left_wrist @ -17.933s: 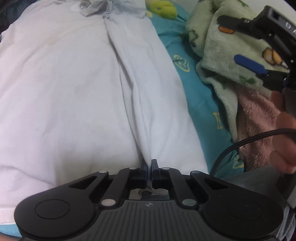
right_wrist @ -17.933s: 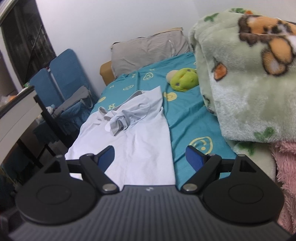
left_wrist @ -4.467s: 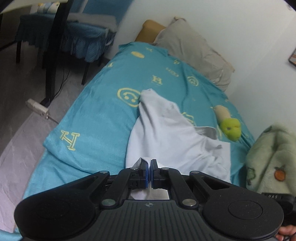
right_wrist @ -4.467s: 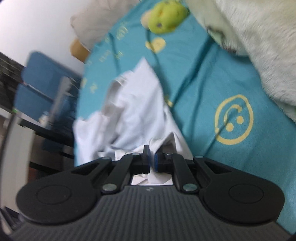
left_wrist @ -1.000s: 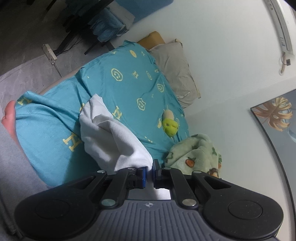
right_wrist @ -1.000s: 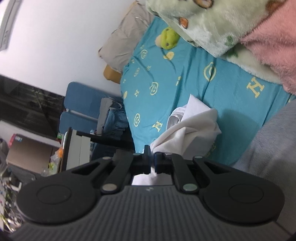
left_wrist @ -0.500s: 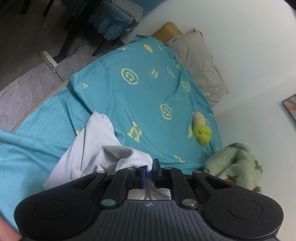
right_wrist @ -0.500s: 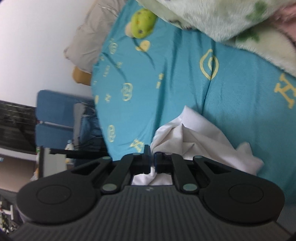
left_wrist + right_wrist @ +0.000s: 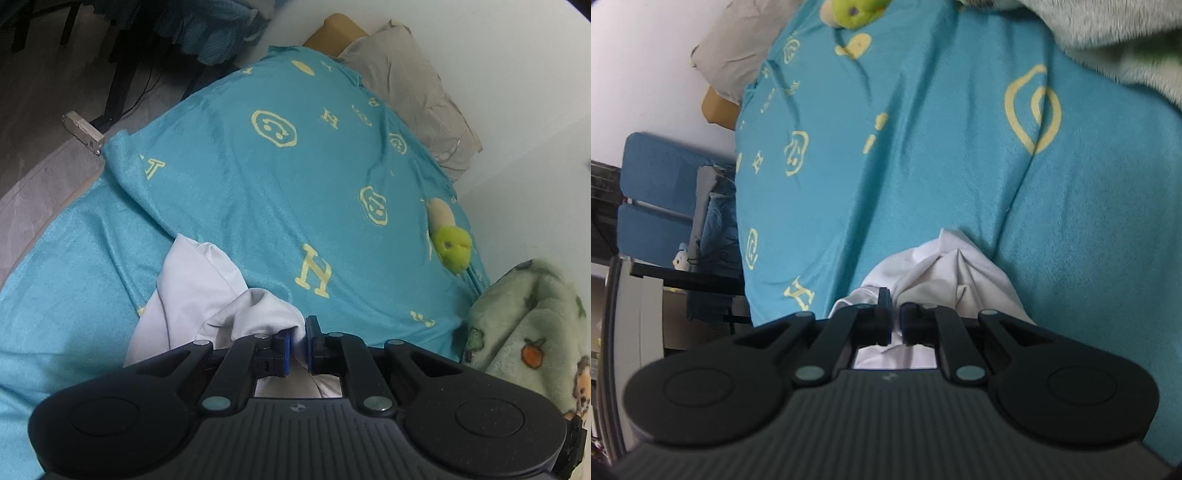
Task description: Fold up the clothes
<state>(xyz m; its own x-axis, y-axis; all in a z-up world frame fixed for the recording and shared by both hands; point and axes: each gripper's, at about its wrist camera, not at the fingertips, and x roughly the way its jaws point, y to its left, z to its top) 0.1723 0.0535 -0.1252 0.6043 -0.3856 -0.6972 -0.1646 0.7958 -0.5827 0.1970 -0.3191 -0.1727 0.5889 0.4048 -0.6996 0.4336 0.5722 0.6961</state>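
Teal smiley-print bedsheet [image 9: 229,177] underneath; left tool [image 9: 300,339] and right tool [image 9: 894,316] each clench the crumpled white cotton garment [image 9: 207,291]; spread both apart evenly before laying flat.

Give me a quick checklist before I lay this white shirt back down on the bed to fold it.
1. Left gripper shut on the white shirt: ok.
2. Right gripper shut on the shirt: ok.
3. Shirt spread flat: not ok, it hangs bunched.
4. Bare teal bedspread ahead: ok.
5. Green plush toy away from the shirt: ok.
6. Which shirt edges are held: cannot tell.
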